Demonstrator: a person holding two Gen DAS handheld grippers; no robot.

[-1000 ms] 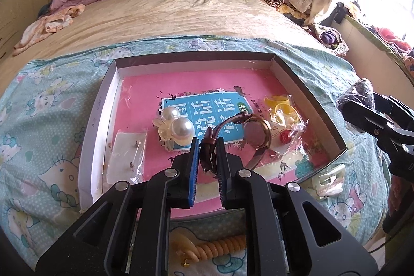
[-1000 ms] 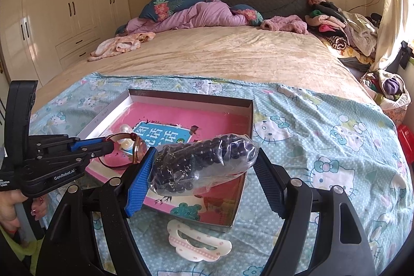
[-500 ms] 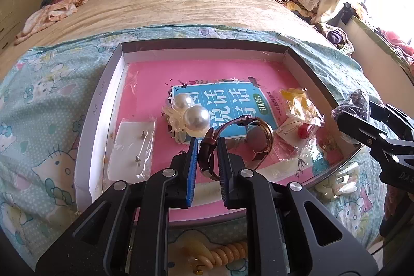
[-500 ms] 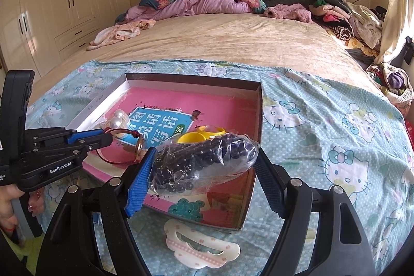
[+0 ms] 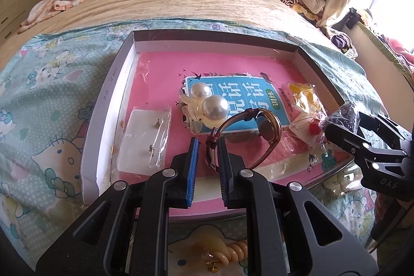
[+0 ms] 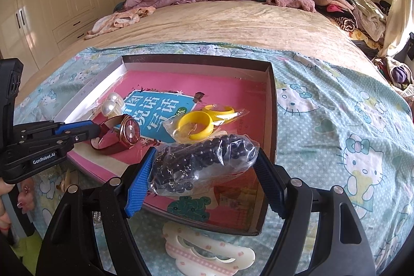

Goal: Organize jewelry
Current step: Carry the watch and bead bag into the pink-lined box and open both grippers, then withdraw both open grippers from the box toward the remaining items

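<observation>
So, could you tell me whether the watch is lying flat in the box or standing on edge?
On edge: the watch has its dial upright, facing sideways, its strap pinched in the left gripper, low over the box; contact with the floor is unclear.

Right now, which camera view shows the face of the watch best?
The right wrist view: the watch turns its round dial toward that camera. In the left wrist view the watch appears edge-on, its strap pinched in the left gripper.

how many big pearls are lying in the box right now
2. Both sit together at the left edge of the blue label in the box: one pearl farther back, the other pearl nearer, touching. None seem hidden.
</observation>
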